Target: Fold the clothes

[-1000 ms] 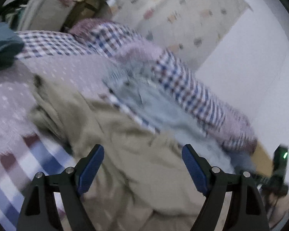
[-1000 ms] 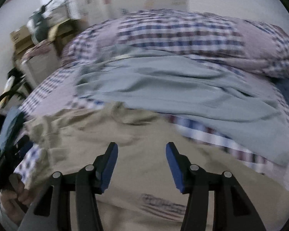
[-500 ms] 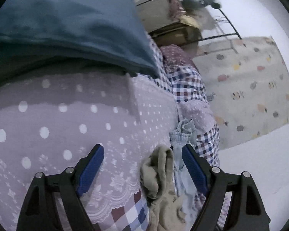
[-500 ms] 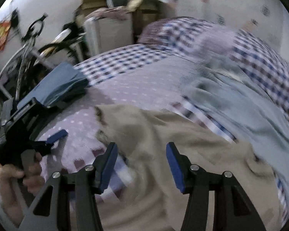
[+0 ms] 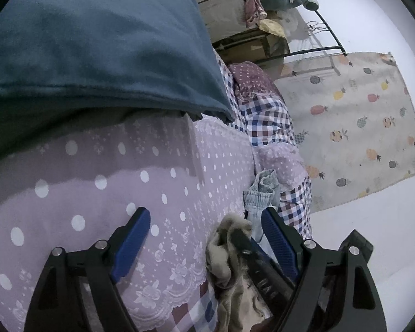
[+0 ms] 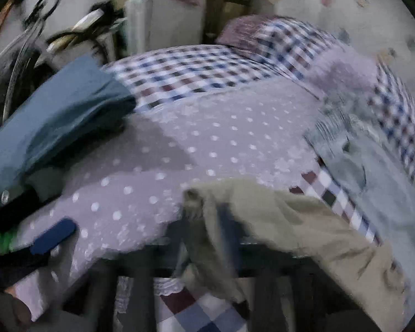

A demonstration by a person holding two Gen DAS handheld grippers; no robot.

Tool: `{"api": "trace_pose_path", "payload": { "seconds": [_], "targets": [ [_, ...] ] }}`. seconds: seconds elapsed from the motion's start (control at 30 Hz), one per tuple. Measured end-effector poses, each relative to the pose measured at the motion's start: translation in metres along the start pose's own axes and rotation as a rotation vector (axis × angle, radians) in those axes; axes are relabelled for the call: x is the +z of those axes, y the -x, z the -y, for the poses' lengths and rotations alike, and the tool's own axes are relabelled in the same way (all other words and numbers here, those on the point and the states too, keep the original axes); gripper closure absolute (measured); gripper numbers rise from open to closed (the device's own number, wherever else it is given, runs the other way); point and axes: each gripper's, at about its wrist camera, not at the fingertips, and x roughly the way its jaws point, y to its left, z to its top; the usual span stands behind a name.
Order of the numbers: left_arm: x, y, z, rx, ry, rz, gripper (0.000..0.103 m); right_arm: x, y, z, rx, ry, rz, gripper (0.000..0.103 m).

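Observation:
A khaki garment [image 6: 290, 221] lies crumpled on the purple dotted bedspread [image 6: 207, 138]. Though blurred, my right gripper [image 6: 204, 227] looks shut on its upper corner. In the left wrist view the same khaki bunch [image 5: 224, 251] sits between my left gripper's fingers, with the right gripper [image 5: 246, 246] pinching it. My left gripper [image 5: 206, 235] is open, low over the bedspread [image 5: 124, 179], and holds nothing. One of its blue pads [image 6: 52, 235] shows at the right wrist view's left edge. A light blue garment [image 5: 260, 193] [image 6: 373, 179] lies just beyond the khaki one.
A folded dark blue cloth [image 5: 96, 41] [image 6: 55, 121] rests on the bed close to my left gripper. A checked pillow [image 5: 265, 110] lies at the bed's head. Boxes and a case [image 5: 229, 13] stand behind. A pineapple-print cloth [image 5: 359, 127] hangs on the wall.
My right gripper has gone from open to closed on the khaki garment's corner. The left gripper swung down near the bedspread by the blue cloth and stayed open.

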Motion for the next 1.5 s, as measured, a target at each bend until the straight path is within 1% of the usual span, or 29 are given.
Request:
{"api": "trace_pose_path", "payload": {
  "seconds": [0.03,0.1,0.17,0.2,0.27,0.33,0.4,0.43,0.47,0.5,0.57,0.63,0.7,0.8,0.9,1.03,1.13,1.23,1.33,1.37,1.4,1.43,1.5],
  "targets": [
    [-0.001,0.0,0.001,0.003,-0.008,-0.004,0.017,-0.002,0.007,0.014,0.014,-0.063,0.017,0.097],
    [-0.002,-0.001,0.002,0.01,-0.025,-0.012,0.017,-0.016,0.032,0.054,0.019,-0.209,0.064,0.097],
    [-0.003,-0.002,0.004,0.016,-0.04,-0.017,0.017,-0.039,0.055,0.093,0.017,-0.337,0.093,0.097],
    [-0.005,-0.002,0.005,0.012,-0.04,-0.021,0.017,-0.052,0.064,0.112,0.005,-0.393,0.09,0.096],
    [-0.008,-0.003,0.007,0.002,-0.036,-0.032,0.017,-0.08,0.079,0.147,-0.034,-0.486,0.066,0.096],
    [-0.013,-0.006,0.011,-0.006,-0.045,-0.049,0.017,-0.106,0.086,0.175,-0.112,-0.552,0.009,0.091],
    [-0.021,-0.01,0.016,-0.005,-0.067,-0.068,0.017,-0.128,0.091,0.198,-0.178,-0.621,-0.051,0.081],
    [-0.024,-0.012,0.019,-0.005,-0.076,-0.076,0.017,-0.134,0.096,0.205,-0.198,-0.639,-0.057,0.079],
    [-0.027,-0.014,0.021,-0.005,-0.085,-0.085,0.017,-0.137,0.101,0.208,-0.209,-0.64,-0.05,0.074],
    [-0.031,-0.016,0.022,-0.004,-0.092,-0.092,0.017,-0.135,0.107,0.207,-0.212,-0.623,-0.036,0.064],
    [-0.037,-0.019,0.026,0.0,-0.106,-0.106,0.017,-0.129,0.116,0.2,-0.212,-0.576,-0.006,0.052],
    [-0.041,-0.023,0.029,0.006,-0.122,-0.119,0.017,-0.115,0.118,0.182,-0.189,-0.496,0.024,0.052],
    [-0.044,-0.024,0.03,0.008,-0.128,-0.125,0.017,-0.097,0.113,0.159,-0.127,-0.397,0.04,0.051],
    [-0.042,-0.022,0.026,-0.011,-0.085,-0.107,0.017,-0.07,0.094,0.119,-0.066,-0.234,0.024,0.05],
    [-0.036,-0.018,0.018,-0.043,-0.022,-0.094,0.017,-0.046,0.07,0.086,-0.014,-0.113,0.005,0.05],
    [-0.028,-0.013,0.006,-0.077,0.049,-0.071,0.017,-0.019,0.032,0.047,0.041,-0.005,-0.015,0.051],
    [-0.019,-0.008,-0.002,-0.094,0.093,-0.051,0.017,0.0,-0.001,0.027,0.068,0.041,-0.056,0.053],
    [-0.014,-0.008,-0.007,-0.104,0.112,-0.049,0.017,0.012,-0.035,0.019,0.022,0.064,-0.112,0.058],
    [-0.009,-0.008,-0.009,-0.105,0.109,-0.053,0.018,0.02,-0.064,0.021,-0.034,0.035,-0.18,0.066],
    [-0.008,-0.008,-0.01,-0.106,0.11,-0.054,0.018,0.021,-0.071,0.023,-0.055,0.022,-0.205,0.074],
    [-0.006,-0.008,-0.011,-0.109,0.115,-0.055,0.018,0.021,-0.076,0.025,-0.063,0.01,-0.222,0.089],
    [-0.005,-0.008,-0.012,-0.113,0.121,-0.056,0.018,0.022,-0.081,0.027,-0.067,-0.001,-0.236,0.096],
    [-0.001,-0.007,-0.015,-0.121,0.135,-0.056,0.018,0.024,-0.084,0.03,-0.07,-0.016,-0.248,0.102]
  ]
}}
